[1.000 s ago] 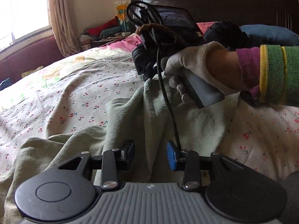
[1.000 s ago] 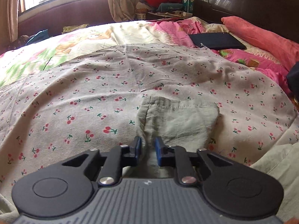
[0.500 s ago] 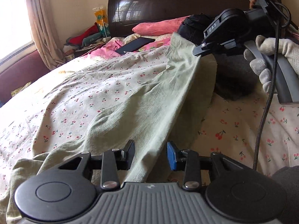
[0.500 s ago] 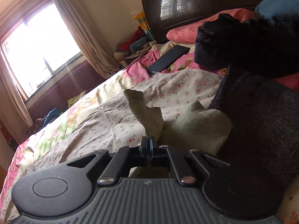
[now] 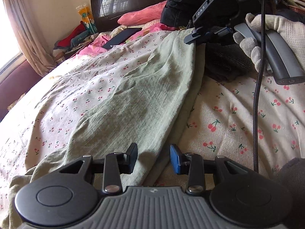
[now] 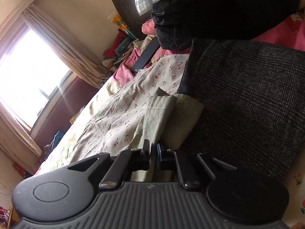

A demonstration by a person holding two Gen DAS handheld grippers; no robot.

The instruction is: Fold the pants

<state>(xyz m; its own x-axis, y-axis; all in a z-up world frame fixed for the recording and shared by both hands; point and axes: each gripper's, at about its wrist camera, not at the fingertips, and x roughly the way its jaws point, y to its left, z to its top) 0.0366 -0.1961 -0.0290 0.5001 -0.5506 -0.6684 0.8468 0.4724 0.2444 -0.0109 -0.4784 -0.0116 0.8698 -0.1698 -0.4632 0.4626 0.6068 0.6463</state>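
Pale green pants (image 5: 137, 95) lie stretched along the cherry-print bedsheet (image 5: 238, 118). My left gripper (image 5: 154, 159) is open, its fingers straddling the near edge of the pants just above the cloth. My right gripper (image 6: 153, 153) is shut on the far end of the pants (image 6: 158, 118) and holds it pulled taut. In the left wrist view that gripper (image 5: 192, 36) is at the upper right, held by a white-gloved hand (image 5: 266, 38), gripping the pants' far corner.
A dark grey woven cloth (image 6: 247, 103) lies right of the pants. A black jacket (image 6: 209, 11), pink pillow (image 5: 141, 16) and dark headboard (image 5: 122, 3) are at the bed's head. A black tablet (image 5: 122, 38) lies on pink bedding. A cable (image 5: 257, 95) hangs from the right gripper.
My right gripper shut on the pants' end and pulled it away toward the head of the bed, stretching the pants out. My left gripper stayed open near the other end.
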